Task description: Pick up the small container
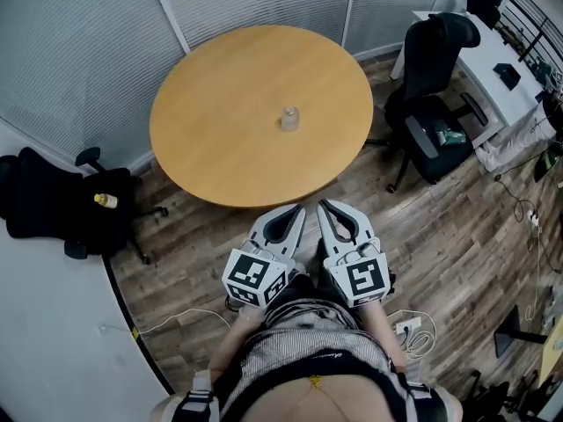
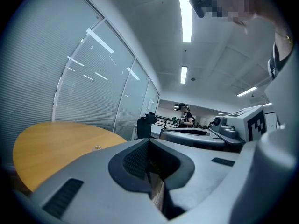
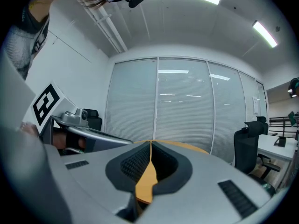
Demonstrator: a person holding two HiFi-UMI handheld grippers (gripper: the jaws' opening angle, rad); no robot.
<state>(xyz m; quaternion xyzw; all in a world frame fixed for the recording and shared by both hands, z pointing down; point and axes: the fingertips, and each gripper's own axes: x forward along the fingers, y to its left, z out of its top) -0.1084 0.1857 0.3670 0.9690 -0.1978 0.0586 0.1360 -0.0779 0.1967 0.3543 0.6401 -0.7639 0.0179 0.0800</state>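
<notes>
Nearest the head camera: the person's torso (image 1: 308,359), with both tools held close in front of it, side by side.

The left hand-held gripper (image 1: 296,209) has its jaws together with nothing between them. The right hand-held gripper (image 1: 324,206) is likewise closed and empty. Both point toward the round wooden surface (image 1: 220,139), their tips at its near edge and above the floor (image 1: 440,236).

The small container (image 1: 289,119), clear and upright, stands alone near the middle of the surface, well apart from both tools.

Assessment: no part of the pickup is done. Remaining steps are the reach across the surface, opening one pair of jaws, closing on the container, and the lift.
</notes>
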